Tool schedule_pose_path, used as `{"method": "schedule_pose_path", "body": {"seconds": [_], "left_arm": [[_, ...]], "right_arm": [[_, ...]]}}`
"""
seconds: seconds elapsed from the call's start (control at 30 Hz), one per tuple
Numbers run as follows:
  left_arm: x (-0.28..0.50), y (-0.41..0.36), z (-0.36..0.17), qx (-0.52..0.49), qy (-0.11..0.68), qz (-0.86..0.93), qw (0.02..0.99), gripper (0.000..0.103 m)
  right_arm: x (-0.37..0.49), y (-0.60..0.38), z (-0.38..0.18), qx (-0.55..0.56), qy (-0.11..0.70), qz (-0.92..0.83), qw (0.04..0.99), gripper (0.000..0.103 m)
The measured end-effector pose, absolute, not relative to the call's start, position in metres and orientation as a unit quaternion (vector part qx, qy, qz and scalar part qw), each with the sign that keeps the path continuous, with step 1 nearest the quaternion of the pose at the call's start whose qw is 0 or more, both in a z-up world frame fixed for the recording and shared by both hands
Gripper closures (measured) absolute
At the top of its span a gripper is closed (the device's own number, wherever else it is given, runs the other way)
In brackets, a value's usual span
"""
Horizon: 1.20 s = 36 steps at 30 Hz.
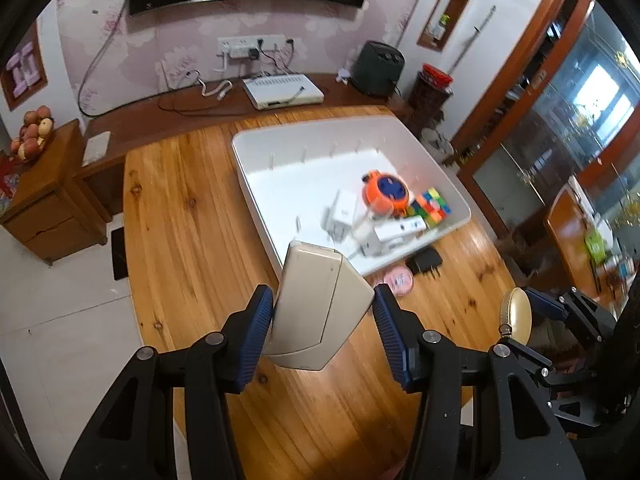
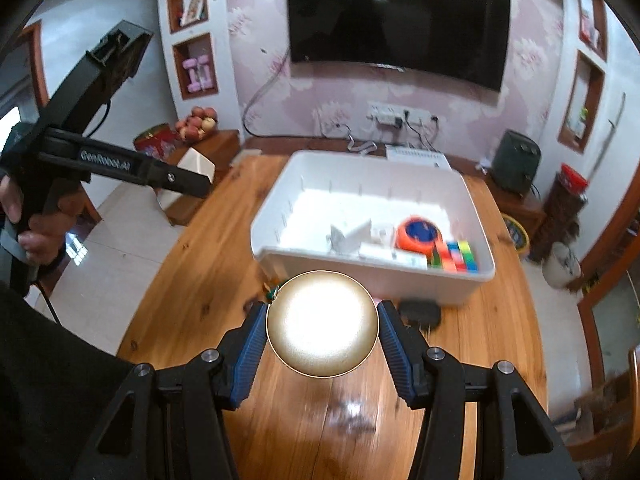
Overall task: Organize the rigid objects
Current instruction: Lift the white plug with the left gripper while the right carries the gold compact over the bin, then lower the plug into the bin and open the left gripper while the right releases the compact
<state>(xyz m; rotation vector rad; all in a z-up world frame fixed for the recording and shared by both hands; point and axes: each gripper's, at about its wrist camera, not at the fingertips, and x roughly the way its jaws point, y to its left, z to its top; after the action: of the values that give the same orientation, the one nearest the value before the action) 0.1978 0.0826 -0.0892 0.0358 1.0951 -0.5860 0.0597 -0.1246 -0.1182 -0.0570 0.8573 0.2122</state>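
Observation:
My left gripper (image 1: 323,312) is shut on a beige rectangular box (image 1: 320,304) and holds it above the wooden table (image 1: 188,216), just short of the white bin (image 1: 256,184). My right gripper (image 2: 322,322) is shut on a round gold compact (image 2: 322,322), held above the table in front of the bin (image 2: 280,200); the compact also shows in the left wrist view (image 1: 516,314). In the bin lie an orange and blue reel (image 1: 386,192), a colourful cube (image 1: 432,204) and white adapters (image 1: 344,212). The left gripper with its box shows at the left of the right wrist view (image 2: 196,168).
A black charger (image 1: 424,262) and a pink round disc (image 1: 398,280) lie on the table beside the bin's near wall. Behind the table is a low shelf with a white set-top box (image 1: 282,90) and a dark appliance (image 1: 378,68). A wooden cabinet (image 1: 48,196) stands at the left.

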Motion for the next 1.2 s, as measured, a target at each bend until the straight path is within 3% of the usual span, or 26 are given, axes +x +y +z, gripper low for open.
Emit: {"method": "schedule_pose_path", "body": {"seconds": [0.57, 1.2], "left_arm": [[0.229, 0.041, -0.082, -0.033, 0.504, -0.185, 0.843, 0.048], [0.269, -0.008, -0.134, -0.038, 0.566, -0.095, 0.818, 0.048]], "right_arm": [[0.144, -0.176, -0.118, -0.018, 0.376, 0.172, 0.91, 0.047], [0.212, -0.231, -0.183, -0.013, 0.442, 0.166, 0.882, 0.047]]}}
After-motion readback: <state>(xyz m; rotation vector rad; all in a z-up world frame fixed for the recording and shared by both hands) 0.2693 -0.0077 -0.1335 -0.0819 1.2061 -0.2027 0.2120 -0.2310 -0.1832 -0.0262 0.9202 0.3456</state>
